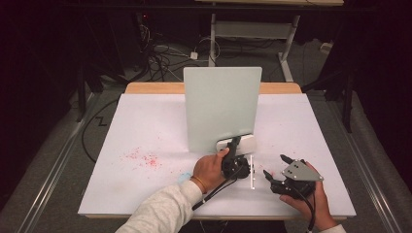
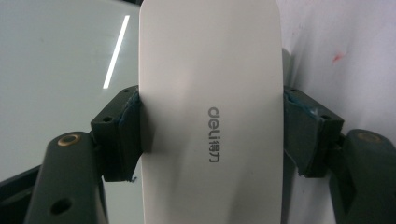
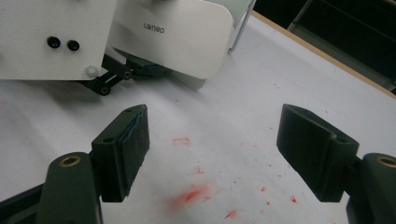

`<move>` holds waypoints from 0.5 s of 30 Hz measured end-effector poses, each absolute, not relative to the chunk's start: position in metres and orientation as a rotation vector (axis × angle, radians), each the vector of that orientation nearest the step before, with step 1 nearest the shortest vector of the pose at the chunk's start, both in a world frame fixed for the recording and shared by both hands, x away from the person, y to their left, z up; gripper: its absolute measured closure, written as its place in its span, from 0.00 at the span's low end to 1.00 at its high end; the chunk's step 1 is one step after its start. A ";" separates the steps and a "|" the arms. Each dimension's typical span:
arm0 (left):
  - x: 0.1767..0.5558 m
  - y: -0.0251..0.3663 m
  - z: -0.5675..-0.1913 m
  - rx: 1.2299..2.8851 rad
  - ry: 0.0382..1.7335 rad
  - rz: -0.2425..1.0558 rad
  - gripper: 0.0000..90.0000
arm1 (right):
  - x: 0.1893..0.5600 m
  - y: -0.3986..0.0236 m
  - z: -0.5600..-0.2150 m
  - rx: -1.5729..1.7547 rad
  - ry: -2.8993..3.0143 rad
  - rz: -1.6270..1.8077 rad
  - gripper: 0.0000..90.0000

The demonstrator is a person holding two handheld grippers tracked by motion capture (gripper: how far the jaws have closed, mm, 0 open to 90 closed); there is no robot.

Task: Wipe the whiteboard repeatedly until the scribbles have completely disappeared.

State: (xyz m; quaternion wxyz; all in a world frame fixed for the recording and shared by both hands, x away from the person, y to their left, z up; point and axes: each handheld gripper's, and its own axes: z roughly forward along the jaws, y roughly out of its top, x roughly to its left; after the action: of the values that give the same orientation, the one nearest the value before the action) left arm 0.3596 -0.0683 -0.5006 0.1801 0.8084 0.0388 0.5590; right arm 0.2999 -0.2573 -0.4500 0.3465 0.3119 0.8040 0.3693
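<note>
Left gripper [image 1: 236, 145] clamps white rounded plastic "deli" block [image 2: 211, 112] at upright pale-green board [image 1: 222, 107]. Right gripper [image 3: 212, 154] wide open, empty, over red-speckled white tabletop [image 1: 145, 126]. Dark room, floor cables [image 1: 160, 53].

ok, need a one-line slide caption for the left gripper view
Left tool clamped on a white deli-branded eraser, pads pressing both long edges, pale upright board close behind.

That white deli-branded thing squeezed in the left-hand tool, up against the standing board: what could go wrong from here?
The left gripper clamps the white deli block by its smooth sides, so it might slip or twist out. The block sits at the foot of the upright pale board; a hard push could tip the board. The right gripper waits open over red smudges, and dragging through them could spread them.
</note>
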 end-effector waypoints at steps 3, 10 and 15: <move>0.361 -0.071 -0.499 2.276 0.106 1.553 0.32 | 0.300 -0.258 -0.450 0.811 2.086 0.962 0.29; 0.361 -0.078 -0.498 2.283 0.087 1.518 0.32 | 0.299 -0.259 -0.449 0.815 2.074 0.968 0.29; 0.359 -0.078 -0.498 2.298 0.069 1.515 0.32 | 0.299 -0.259 -0.449 0.813 2.078 0.969 0.29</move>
State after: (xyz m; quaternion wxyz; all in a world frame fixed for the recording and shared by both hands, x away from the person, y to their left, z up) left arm 0.3591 -0.0775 -0.4977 0.1929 0.8190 0.0248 0.5398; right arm 0.2994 -0.2594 -0.4492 0.3470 0.3134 0.8011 0.3737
